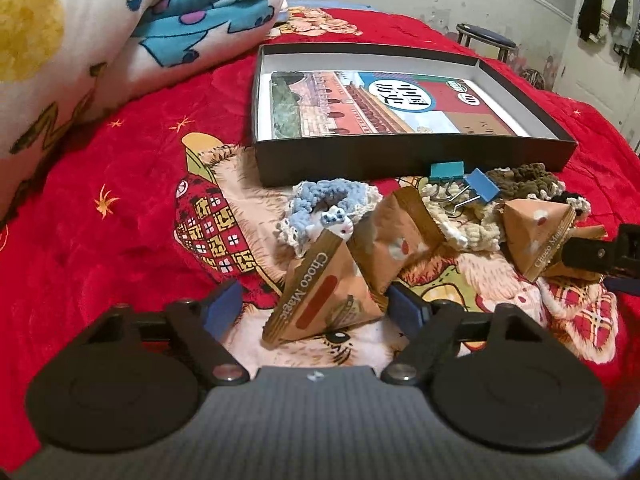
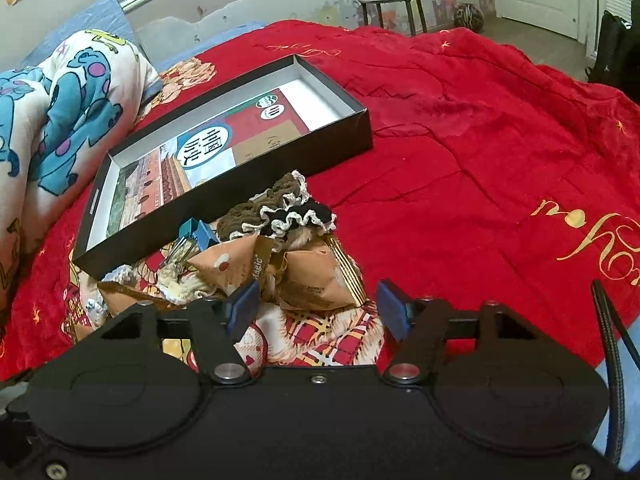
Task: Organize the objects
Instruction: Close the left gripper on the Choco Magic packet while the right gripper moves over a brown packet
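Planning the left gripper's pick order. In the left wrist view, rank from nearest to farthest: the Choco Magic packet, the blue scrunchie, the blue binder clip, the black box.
1. Choco Magic packet, between the left gripper fingers.
2. Blue scrunchie, just behind it.
3. Blue binder clip, farther right.
4. Black box, at the back.

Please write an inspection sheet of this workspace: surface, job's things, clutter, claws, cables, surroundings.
Surface: red bedspread, wrinkled.
Job's things: black box, open, a printed card inside; triangular Choco Magic packets; scrunchies; blue binder clips, all piled in front of the box.
Clutter: folded cartoon blanket.
Claws: left claw open around a packet; right claw open, a packet ahead of it.
Cables: black cable beside the right claw.
Surroundings: stool, wall, door.
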Demonstrator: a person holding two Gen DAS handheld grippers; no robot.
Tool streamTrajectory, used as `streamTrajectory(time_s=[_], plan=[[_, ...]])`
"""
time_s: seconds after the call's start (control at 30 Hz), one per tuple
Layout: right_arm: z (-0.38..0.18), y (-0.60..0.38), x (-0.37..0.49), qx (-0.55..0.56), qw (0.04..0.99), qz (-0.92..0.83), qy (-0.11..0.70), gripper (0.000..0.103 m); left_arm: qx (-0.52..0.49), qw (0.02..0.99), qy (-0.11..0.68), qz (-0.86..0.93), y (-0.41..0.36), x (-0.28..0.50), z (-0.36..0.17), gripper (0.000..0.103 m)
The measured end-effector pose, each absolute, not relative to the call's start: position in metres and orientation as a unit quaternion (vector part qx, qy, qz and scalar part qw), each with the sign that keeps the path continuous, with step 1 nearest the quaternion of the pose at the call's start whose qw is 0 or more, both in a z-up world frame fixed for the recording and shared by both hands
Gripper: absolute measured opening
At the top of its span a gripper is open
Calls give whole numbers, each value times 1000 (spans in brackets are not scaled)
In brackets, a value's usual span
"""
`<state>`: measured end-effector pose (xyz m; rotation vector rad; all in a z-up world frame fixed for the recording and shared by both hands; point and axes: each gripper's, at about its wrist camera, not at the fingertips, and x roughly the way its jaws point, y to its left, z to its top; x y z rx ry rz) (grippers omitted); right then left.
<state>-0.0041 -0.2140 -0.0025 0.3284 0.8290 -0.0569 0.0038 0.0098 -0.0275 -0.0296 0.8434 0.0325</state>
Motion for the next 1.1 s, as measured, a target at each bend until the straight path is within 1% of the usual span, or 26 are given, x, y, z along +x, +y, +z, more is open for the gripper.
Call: streamTrajectory(time_s=[0.07,0.1,0.17,0.23,0.27,0.37,0.43,0.5,0.6,0.73,0.87,1.1], plan=[[-4,-212,-2,156,903,-27,400,57,-6,913,407,16,8,3,-28,74],[-4,-211,-2,155,903,-27,400,57,0,915,403,10,7,2,-27,67],[-4,-210,0,152,903,-29,400,57,10,919,394,2,3,-1,-27,64],[-4,-211,1,157,904,-30,396,57,20,922,387,1,-1,-2,-27,63],[-5,-212,2,162,903,-30,396,57,19,923,384,1,-1,-2,-28,68],[-7,-215,5,175,899,-35,400,56,16,923,384,3,0,-2,-29,70],[-9,-217,5,181,897,-40,401,55,17,921,389,3,-1,0,-27,65],[-9,-218,5,185,897,-46,398,54,17,921,390,-1,-1,-1,-26,58],[-10,-221,6,193,896,-49,397,54,32,921,388,-6,-6,-2,-25,53],[-12,-222,7,203,894,-51,397,55,55,920,387,-5,-12,-2,-24,53],[-13,-220,6,200,896,-57,393,54,37,917,397,-1,-8,0,-23,53],[-13,-220,6,211,893,-55,393,47,48,917,395,5,-12,0,-24,54]])
